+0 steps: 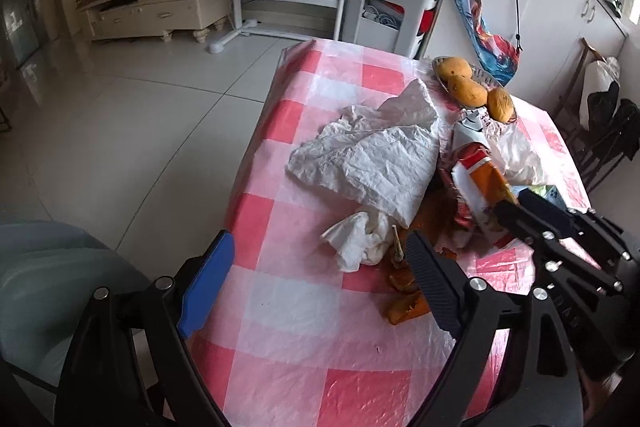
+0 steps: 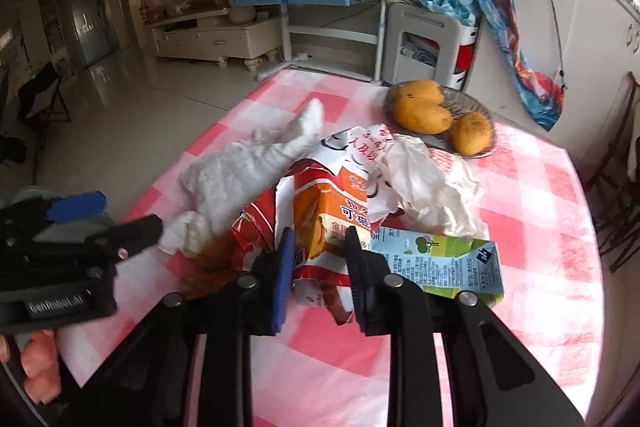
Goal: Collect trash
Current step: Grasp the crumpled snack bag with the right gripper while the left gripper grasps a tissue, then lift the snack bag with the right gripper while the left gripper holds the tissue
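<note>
Trash lies in a heap on the red-and-white checked table (image 1: pixel 288 307): a crumpled white plastic bag (image 1: pixel 372 151), a wadded tissue (image 1: pixel 360 239), orange peel scraps (image 1: pixel 404 303), an orange-and-red snack wrapper (image 2: pixel 324 227) and a flattened blue-green drink carton (image 2: pixel 440 263). My left gripper (image 1: pixel 320 271) is open and empty, low over the table's near left edge, just short of the tissue and peel. My right gripper (image 2: pixel 318 267) has its jaws around the near end of the snack wrapper; it also shows in the left wrist view (image 1: pixel 532 211).
A glass plate (image 2: pixel 472 107) with three mangoes (image 2: pixel 424 115) stands at the table's far right. A grey-green chair (image 1: pixel 44 279) sits at the near left. Beyond the table are a white cart (image 1: pixel 384 11), a blue desk and cabinets on the right.
</note>
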### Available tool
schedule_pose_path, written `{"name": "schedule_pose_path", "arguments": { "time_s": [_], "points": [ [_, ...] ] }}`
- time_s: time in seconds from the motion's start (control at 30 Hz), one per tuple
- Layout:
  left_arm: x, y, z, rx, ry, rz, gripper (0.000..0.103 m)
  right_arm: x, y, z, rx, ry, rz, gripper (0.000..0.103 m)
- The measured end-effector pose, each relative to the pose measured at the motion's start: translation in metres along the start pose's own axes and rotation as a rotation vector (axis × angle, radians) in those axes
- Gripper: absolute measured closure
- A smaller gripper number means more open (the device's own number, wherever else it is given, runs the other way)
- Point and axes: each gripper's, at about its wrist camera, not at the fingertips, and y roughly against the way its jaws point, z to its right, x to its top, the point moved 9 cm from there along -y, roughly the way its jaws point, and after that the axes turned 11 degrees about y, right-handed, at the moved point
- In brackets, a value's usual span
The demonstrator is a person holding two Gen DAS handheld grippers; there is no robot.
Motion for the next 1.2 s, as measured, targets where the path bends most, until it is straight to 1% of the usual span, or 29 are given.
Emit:
{"name": "schedule_pose_path", "arguments": {
  "time_s": [0.1,0.2,0.3,0.37,0.43,0.47,0.53,0.57,0.6,0.63,0.67,0.7,0.73,0.8,0.83,0.87,0.93,0.97,1.0,1.03,1.07,1.13,1.17,1.2],
  "points": [
    [0.0,-0.006,0.003,0.005,-0.014,-0.012,0.019,-0.006,0.008,0.017,-0.009,-0.023,-0.002,0.088],
    [-0.001,-0.014,0.007,0.012,-0.029,-0.026,0.019,-0.014,0.018,0.039,-0.035,-0.047,-0.006,0.091],
    [-0.001,-0.023,0.009,0.029,-0.04,-0.033,0.019,-0.023,0.025,0.061,-0.051,-0.083,-0.012,0.093],
    [0.0,-0.032,0.009,0.046,-0.049,-0.041,0.019,-0.028,0.031,0.07,-0.038,-0.113,-0.006,0.094],
    [-0.001,-0.041,0.009,0.063,-0.06,-0.054,0.019,-0.03,0.038,0.076,0.007,-0.155,0.014,0.094],
    [0.0,-0.044,0.01,0.064,-0.064,-0.058,0.022,-0.03,0.042,0.079,0.045,-0.185,0.03,0.096],
    [0.001,-0.047,0.012,0.051,-0.066,-0.065,0.04,-0.026,0.051,0.083,0.119,-0.233,0.073,0.097],
    [0.0,-0.048,0.014,0.035,-0.073,-0.082,0.055,-0.024,0.055,0.083,0.141,-0.241,0.09,0.097],
    [-0.001,-0.048,0.017,0.002,-0.073,-0.095,0.071,-0.022,0.061,0.083,0.175,-0.248,0.114,0.097],
    [-0.002,-0.046,0.021,-0.029,-0.079,-0.107,0.079,-0.019,0.065,0.081,0.196,-0.247,0.127,0.097],
    [-0.004,-0.044,0.022,-0.036,-0.09,-0.115,0.083,-0.017,0.07,0.079,0.215,-0.24,0.135,0.097],
    [-0.005,-0.041,0.025,-0.048,-0.097,-0.123,0.087,-0.017,0.074,0.076,0.239,-0.229,0.139,0.097],
    [-0.006,-0.038,0.027,-0.078,-0.094,-0.139,0.088,-0.017,0.077,0.074,0.264,-0.226,0.145,0.097],
    [-0.007,-0.026,0.034,-0.172,-0.07,-0.166,0.09,-0.017,0.085,0.066,0.338,-0.215,0.153,0.097],
    [-0.007,-0.017,0.04,-0.263,-0.047,-0.182,0.091,-0.017,0.087,0.063,0.355,-0.205,0.153,0.097],
    [-0.007,-0.012,0.045,-0.31,-0.037,-0.189,0.091,-0.02,0.089,0.058,0.385,-0.192,0.141,0.097],
    [-0.01,0.001,0.055,-0.382,-0.05,-0.187,0.091,-0.03,0.088,0.05,0.393,-0.143,0.091,0.097],
    [-0.017,0.008,0.064,-0.429,-0.082,-0.212,0.091,-0.037,0.084,0.042,0.4,-0.108,0.041,0.097],
    [-0.023,0.01,0.068,-0.433,-0.112,-0.222,0.091,-0.042,0.08,0.038,0.397,-0.086,0.009,0.095],
    [-0.028,0.011,0.071,-0.414,-0.142,-0.218,0.091,-0.05,0.074,0.031,0.384,-0.055,-0.039,0.094],
    [-0.037,0.009,0.073,-0.369,-0.192,-0.215,0.091,-0.055,0.07,0.027,0.368,-0.037,-0.065,0.092],
    [-0.049,0.004,0.073,-0.33,-0.226,-0.244,0.091,-0.058,0.067,0.022,0.329,-0.025,-0.083,0.079],
    [-0.055,0.003,0.071,-0.324,-0.228,-0.264,0.091,-0.057,0.067,0.021,0.318,-0.023,-0.08,0.06],
    [-0.059,0.003,0.071,-0.33,-0.227,-0.277,0.091,-0.054,0.069,0.02,0.29,-0.02,-0.062,0.044]
  ]
}}
